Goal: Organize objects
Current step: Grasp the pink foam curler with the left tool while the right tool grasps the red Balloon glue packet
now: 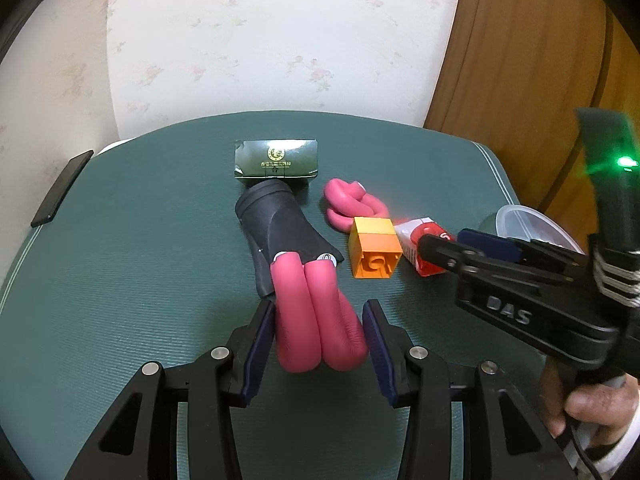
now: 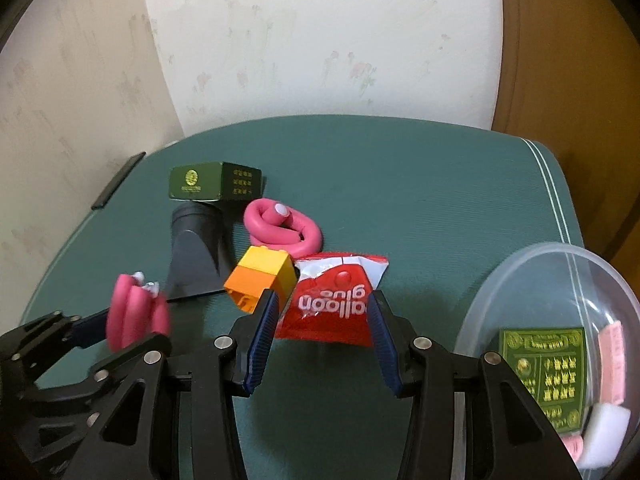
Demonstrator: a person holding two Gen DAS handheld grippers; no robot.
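Observation:
My left gripper (image 1: pixel 318 322) is shut on a folded pink foam curler (image 1: pixel 312 316), held above the green table (image 1: pixel 140 260); it also shows blurred in the right wrist view (image 2: pixel 134 312). My right gripper (image 2: pixel 322 312) is shut on a red balloon-glue packet (image 2: pixel 332 304), seen in the left wrist view too (image 1: pixel 416 248). An orange and yellow brick (image 1: pixel 374 252) lies beside the packet. A second coiled pink curler (image 2: pixel 284 228) lies behind it. A black nozzle (image 1: pixel 276 232) and a dark green box (image 1: pixel 276 162) lie at centre.
A clear plastic bowl (image 2: pixel 520 280) at the right holds a green card (image 2: pixel 548 372) and pink and white pieces. A black flat strip (image 1: pixel 60 188) lies at the table's left edge. A wall stands behind and a wooden door to the right.

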